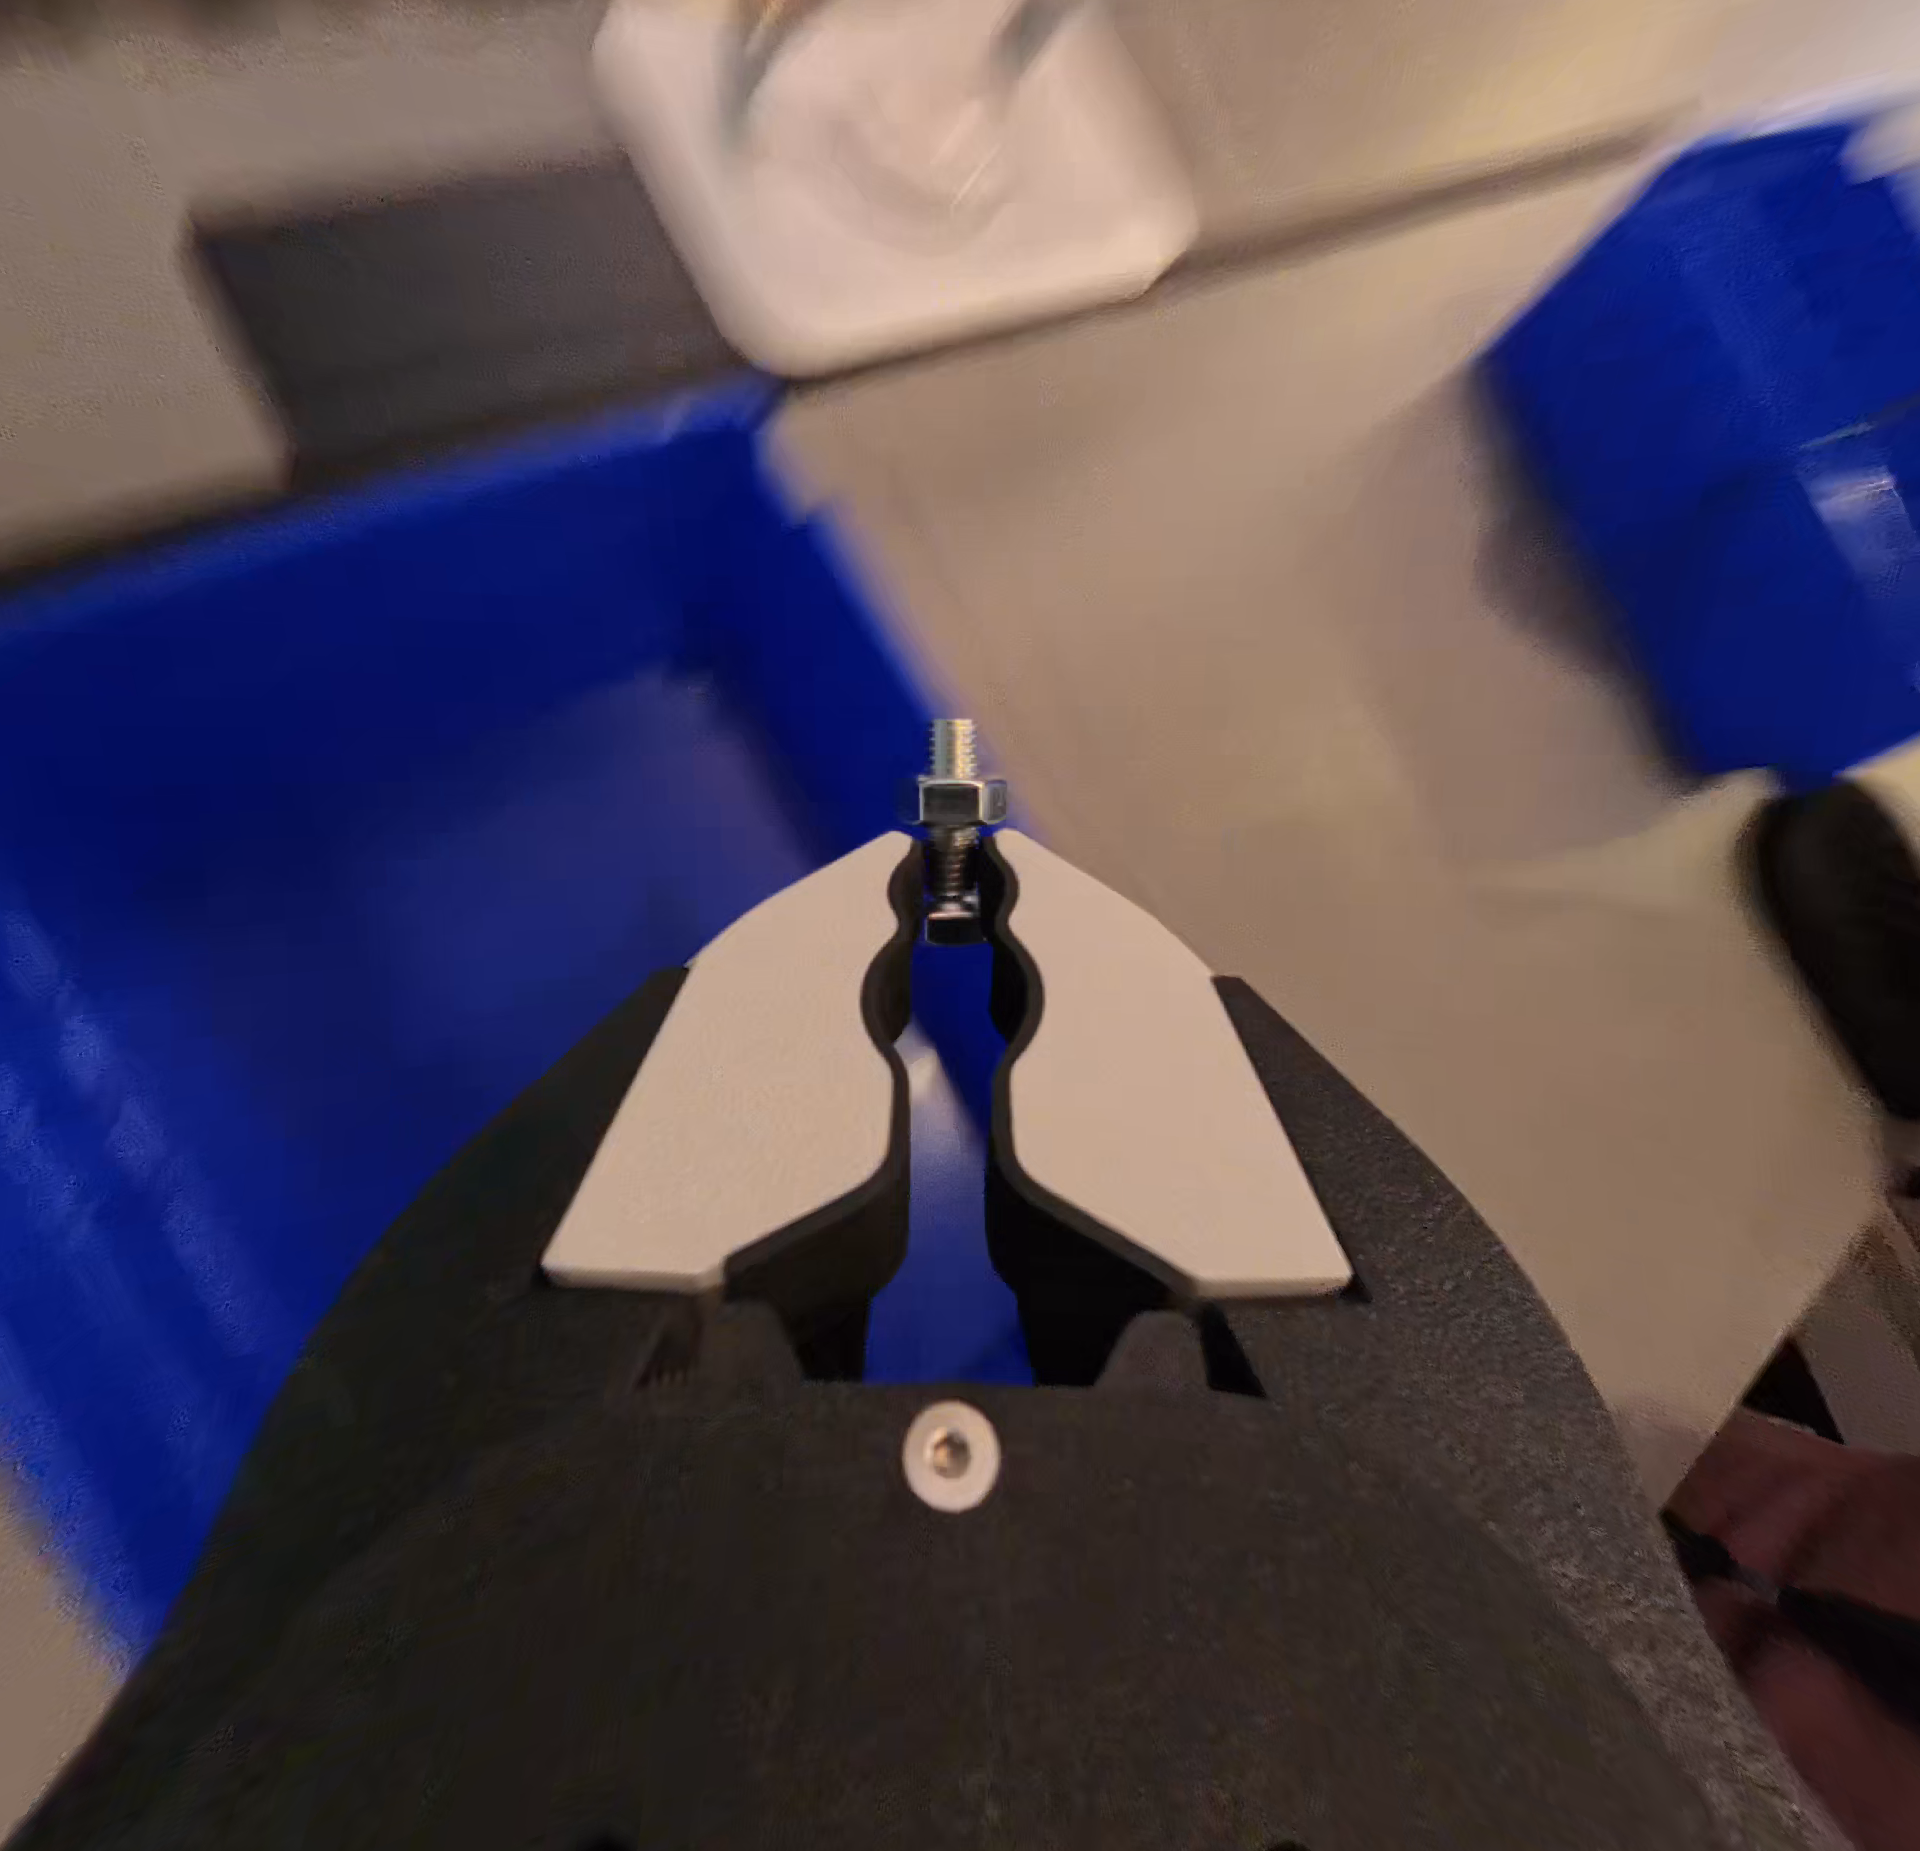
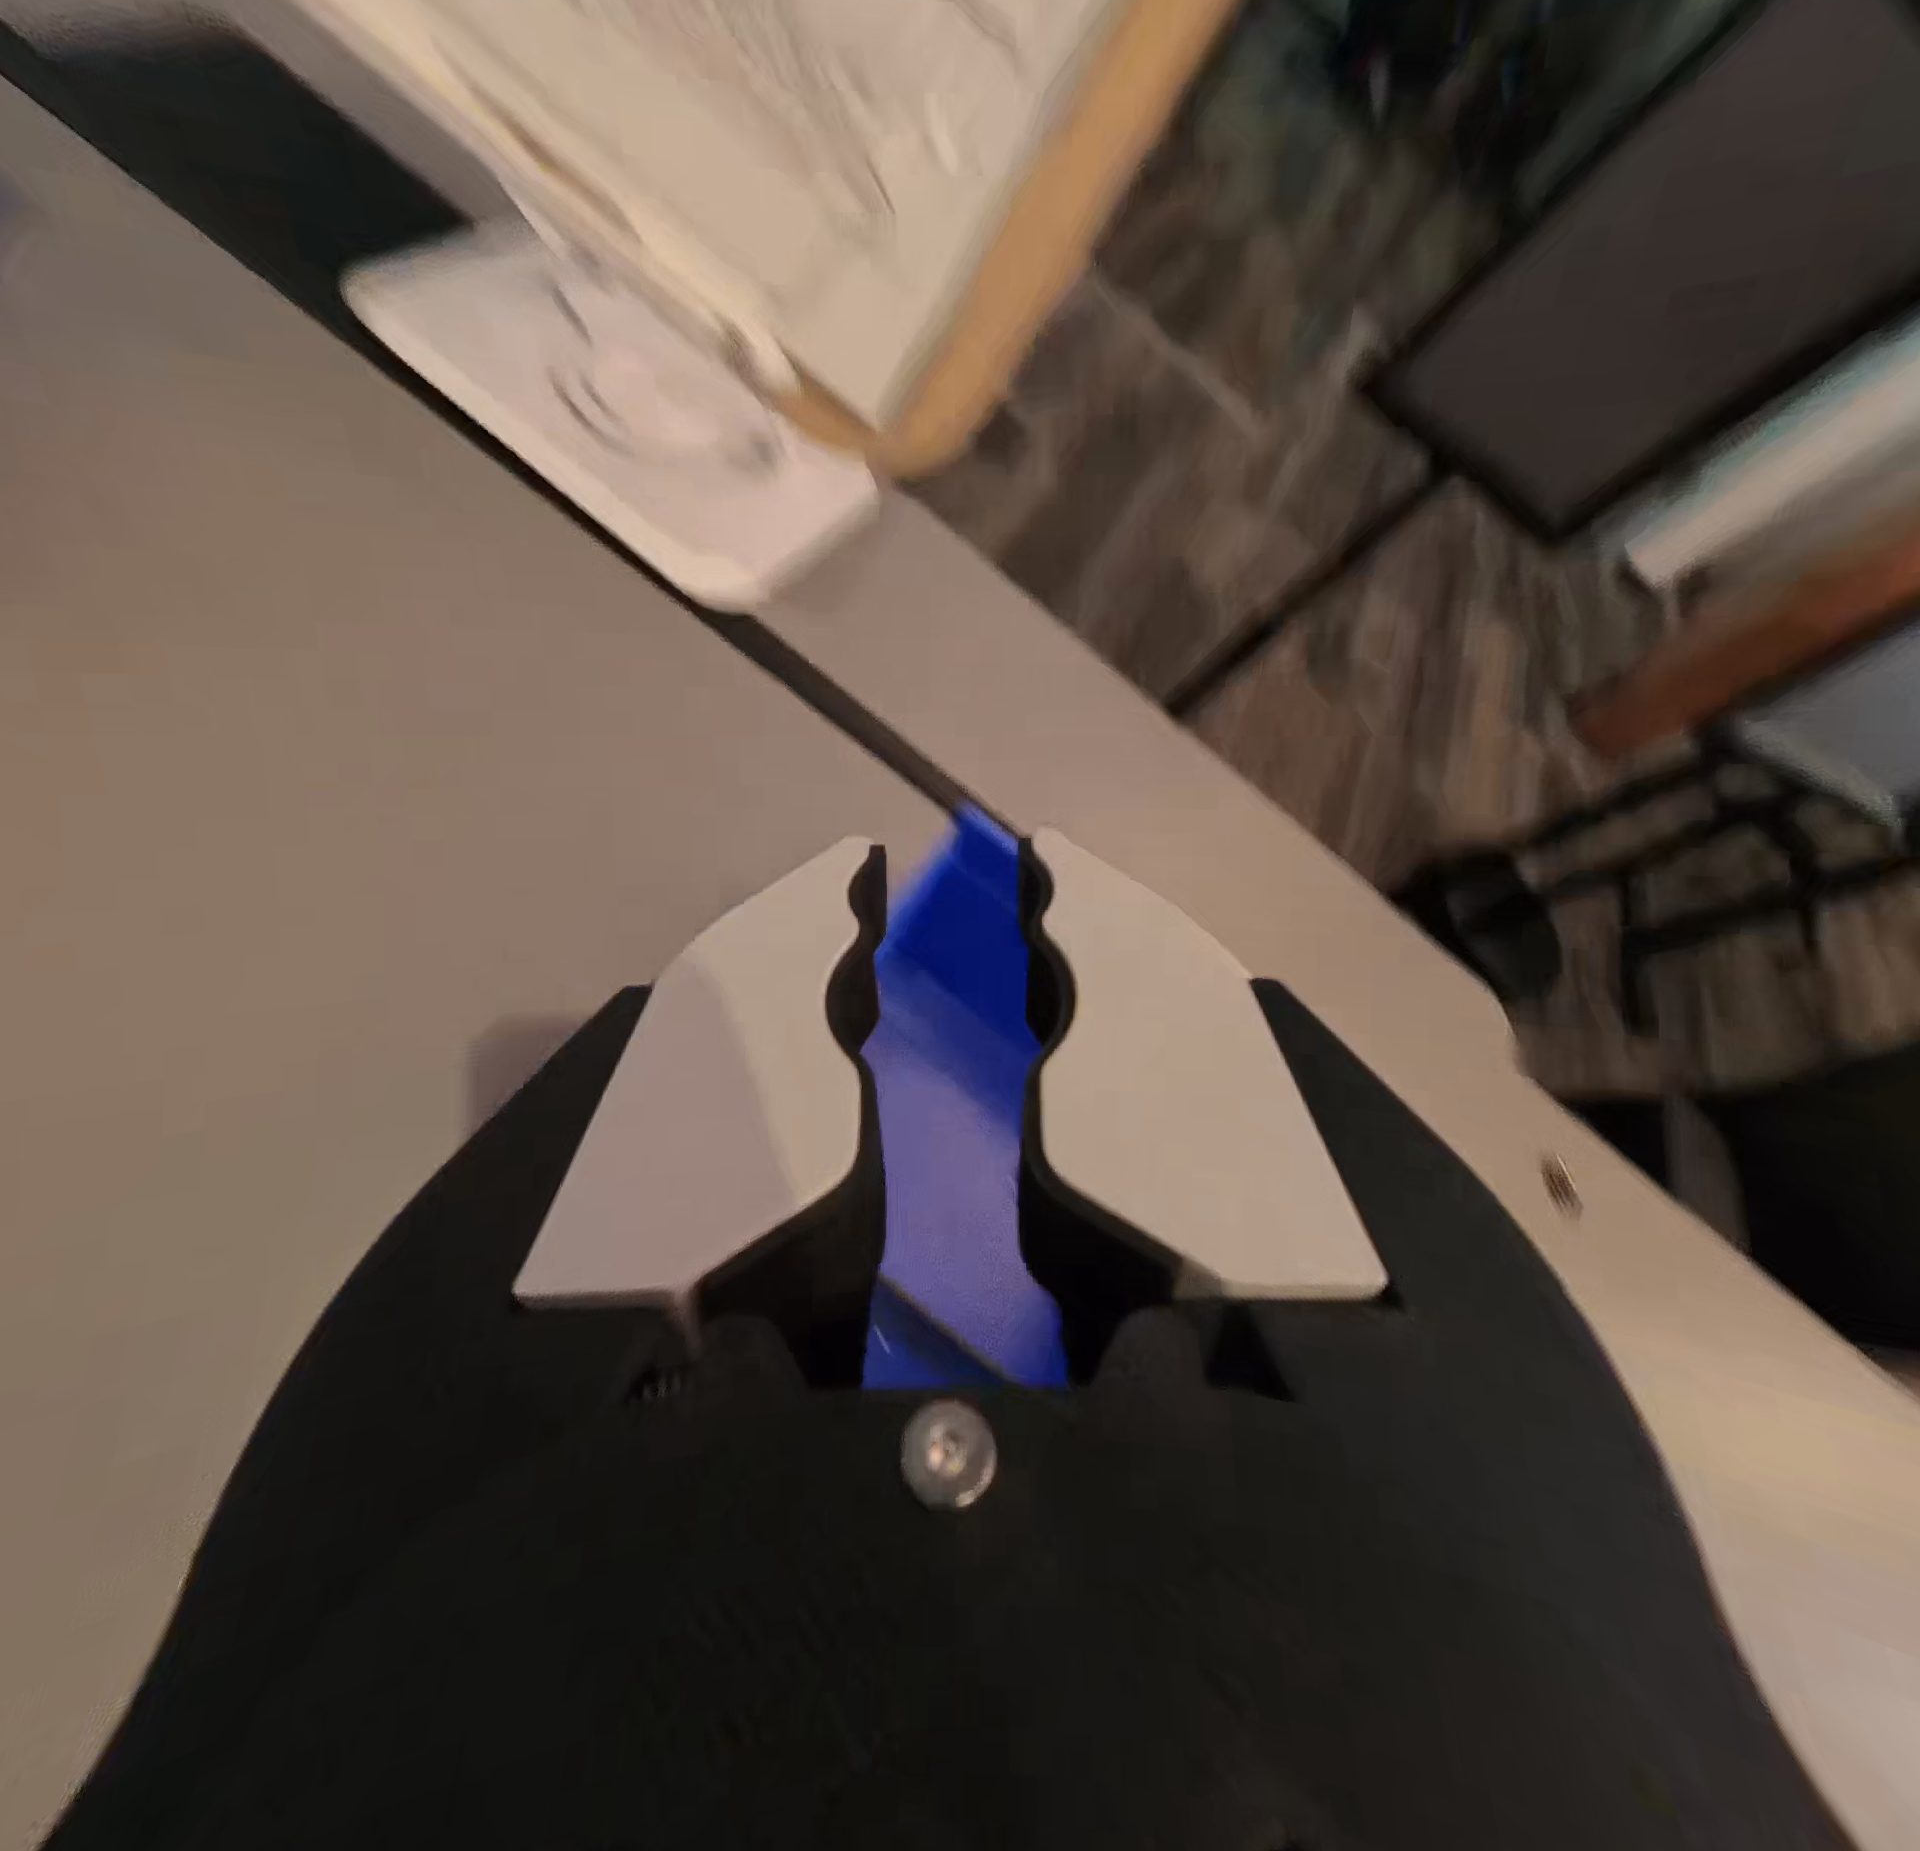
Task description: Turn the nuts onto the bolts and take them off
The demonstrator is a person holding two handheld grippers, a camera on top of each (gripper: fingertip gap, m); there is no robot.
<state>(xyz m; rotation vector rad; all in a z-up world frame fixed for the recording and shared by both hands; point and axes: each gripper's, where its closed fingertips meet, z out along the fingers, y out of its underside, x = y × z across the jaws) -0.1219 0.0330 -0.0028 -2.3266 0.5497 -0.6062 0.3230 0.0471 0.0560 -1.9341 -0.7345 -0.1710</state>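
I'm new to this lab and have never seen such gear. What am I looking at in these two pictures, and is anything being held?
These are two hand-held grippers, each with a camera that looks forward along its two fingers; one picture comes from each. The left gripper is shut on a small bolt with a nut threaded on it, above a blue bin. A second blue bin and a white block stand on the pale table. The right gripper holds nothing; its fingers stand apart, with a blue bin showing between them. Everything else is motion-blurred.
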